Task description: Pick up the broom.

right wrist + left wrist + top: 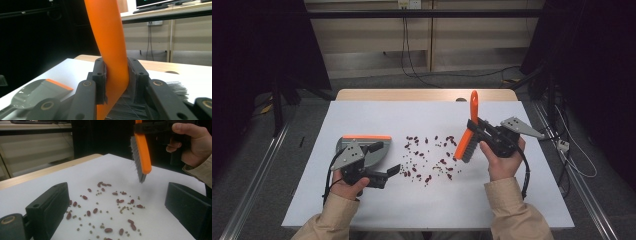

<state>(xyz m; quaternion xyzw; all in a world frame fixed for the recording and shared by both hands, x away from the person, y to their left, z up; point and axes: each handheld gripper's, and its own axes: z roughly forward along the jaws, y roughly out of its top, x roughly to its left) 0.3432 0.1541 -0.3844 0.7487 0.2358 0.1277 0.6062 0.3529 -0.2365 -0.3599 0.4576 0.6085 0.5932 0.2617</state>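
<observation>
The right gripper (475,131) is clamping the orange brush (467,140) just above the scattered beans (429,159), so sweeping low toward the dustpan (362,150) works best while the left gripper (393,171), jaws spread empty, is steadying nearby.

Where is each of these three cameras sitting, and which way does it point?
High view: above the table, looking forward and down; forearms, hands, both hand-held grippers.
Left gripper view: on the left hand-held gripper, facing the beans; open jaws, other hand.
Right gripper view: on the right hand-held gripper; jaws clamp the brush.
All share the brush.
</observation>
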